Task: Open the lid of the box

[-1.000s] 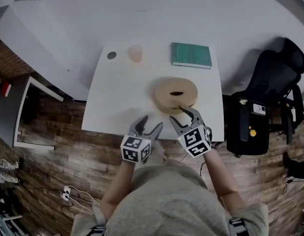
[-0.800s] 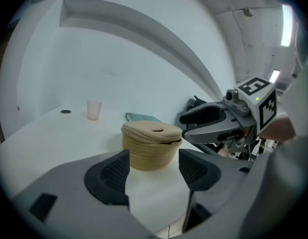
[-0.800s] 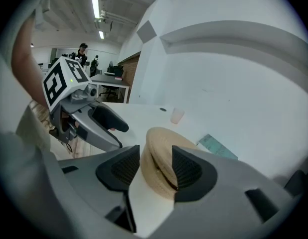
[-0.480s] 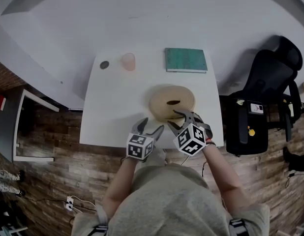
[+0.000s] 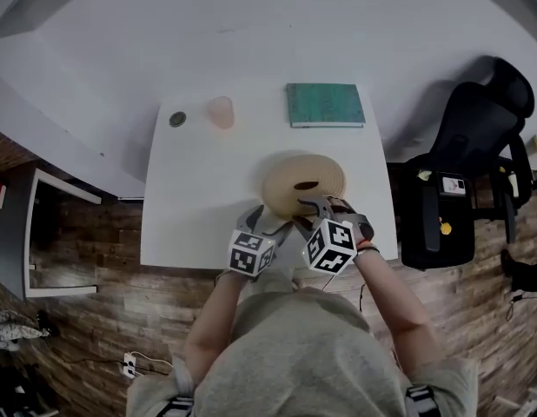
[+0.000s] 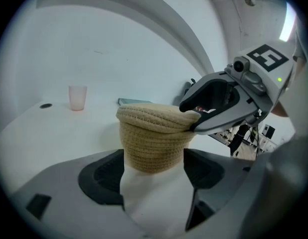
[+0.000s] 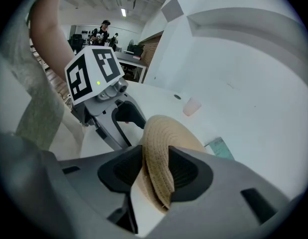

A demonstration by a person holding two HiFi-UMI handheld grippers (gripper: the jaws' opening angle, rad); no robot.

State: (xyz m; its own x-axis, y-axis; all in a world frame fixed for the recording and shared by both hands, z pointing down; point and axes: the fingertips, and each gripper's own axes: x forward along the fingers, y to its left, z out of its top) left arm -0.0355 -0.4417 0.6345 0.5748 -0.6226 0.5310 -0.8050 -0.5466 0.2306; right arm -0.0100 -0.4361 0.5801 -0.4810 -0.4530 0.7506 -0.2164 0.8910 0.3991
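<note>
The white table [image 5: 190, 202] is slick, so the whole box [image 6: 154, 153] may rise with its lid [image 7: 166, 133]. The left gripper [image 6: 154, 176], its jaws just opened wide, only straddles the body ahead of it and pins nothing. The right gripper [image 7: 156, 176], jaws just closing, pinches the lid's rim between its pads and could slip off the weave. The box is round, pale coiled straw, and its domed lid overhangs the body.

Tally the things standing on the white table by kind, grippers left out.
Round woven straw box with lid: 1
Pale pink translucent cup: 1
Green rectangular book: 1
Small dark round disc: 1
Total: 4
</note>
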